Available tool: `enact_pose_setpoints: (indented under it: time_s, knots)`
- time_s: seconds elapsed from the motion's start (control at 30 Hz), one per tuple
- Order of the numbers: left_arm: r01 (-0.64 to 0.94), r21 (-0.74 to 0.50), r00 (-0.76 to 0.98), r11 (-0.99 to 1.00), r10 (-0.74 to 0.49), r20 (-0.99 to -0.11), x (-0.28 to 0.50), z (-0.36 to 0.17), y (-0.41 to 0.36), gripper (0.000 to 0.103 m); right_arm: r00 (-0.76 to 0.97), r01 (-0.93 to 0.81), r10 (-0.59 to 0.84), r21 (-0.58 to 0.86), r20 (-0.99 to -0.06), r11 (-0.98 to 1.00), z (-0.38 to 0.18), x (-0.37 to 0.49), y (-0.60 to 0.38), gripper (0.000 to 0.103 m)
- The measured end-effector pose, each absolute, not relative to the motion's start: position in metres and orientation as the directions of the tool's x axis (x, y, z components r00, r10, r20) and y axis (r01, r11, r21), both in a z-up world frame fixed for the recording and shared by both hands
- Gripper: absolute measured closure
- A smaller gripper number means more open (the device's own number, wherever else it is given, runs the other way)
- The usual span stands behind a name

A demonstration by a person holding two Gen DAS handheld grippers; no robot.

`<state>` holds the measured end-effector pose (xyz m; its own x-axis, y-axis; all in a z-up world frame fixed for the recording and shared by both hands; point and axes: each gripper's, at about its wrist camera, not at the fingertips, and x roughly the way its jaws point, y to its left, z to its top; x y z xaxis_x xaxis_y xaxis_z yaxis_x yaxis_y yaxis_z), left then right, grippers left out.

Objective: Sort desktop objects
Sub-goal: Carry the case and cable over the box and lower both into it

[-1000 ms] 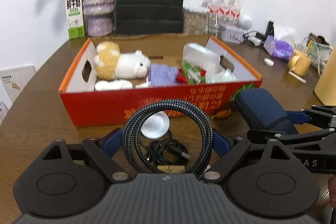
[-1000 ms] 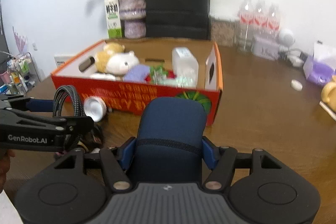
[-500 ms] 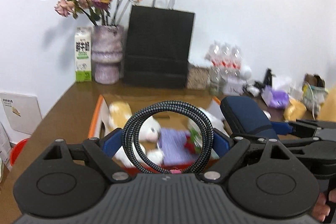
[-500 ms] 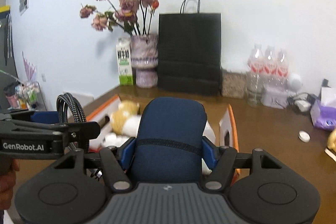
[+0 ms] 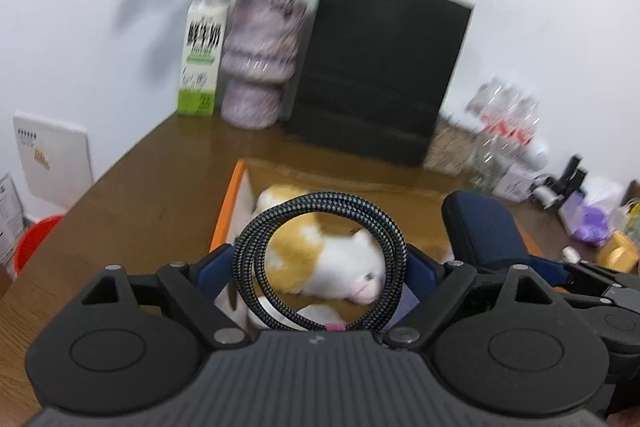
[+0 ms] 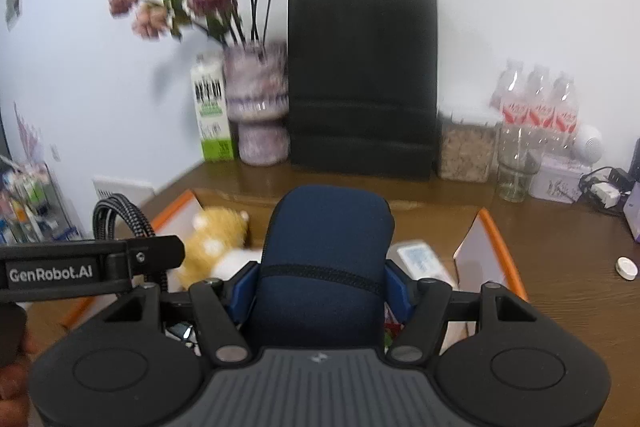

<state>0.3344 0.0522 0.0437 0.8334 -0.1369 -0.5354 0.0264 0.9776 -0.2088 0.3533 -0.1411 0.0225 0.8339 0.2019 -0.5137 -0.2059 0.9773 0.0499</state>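
Both tongs are now hanging over the box (image 5: 224, 219) instead of in front of it, w/ its red front wall dropping out of sight. Left tongs (image 5: 320, 267) are carrying the coiled cable (image 5: 256, 239) up off the table, so the plush toy (image 5: 332, 267) is showing thru the loop where the small white dish and black cord were showing before. Right tongs (image 6: 320, 283) are bringing the navy case (image 6: 328, 239) above the box interior. Vase, bag & wall are looming larger, blurred.
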Motion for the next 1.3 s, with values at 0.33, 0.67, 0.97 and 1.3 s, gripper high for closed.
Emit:
enact_pose_setpoints:
  time_s: [0.33,0.67,0.97,1.3]
  knots:
    - [0.069,-0.051,0.840,0.996,-0.085,-0.536,0.341,0.014,0.032,0.011,0.782,-0.239,0.174,-0.030,-0.598,0.971,-0.017,0.374,-0.131,0.031]
    - [0.058,-0.047,0.882,0.997,-0.074,-0.466,0.329,0.018,0.031,0.000,0.812,-0.249,0.180,-0.051,-0.555,0.967,-0.006,0.358,-0.135,0.000]
    - [0.025,-0.041,0.917,0.999,-0.039,-0.396,0.312,0.035,0.033,0.000,0.853,-0.210,0.147,-0.070,-0.501,0.975,0.015,0.341,-0.143,0.000]
    - [0.029,-0.012,0.941,0.999,-0.032,-0.336,0.261,0.046,0.033,0.000,0.868,-0.224,0.173,-0.055,-0.465,0.973,0.038,0.283,-0.163,0.000]
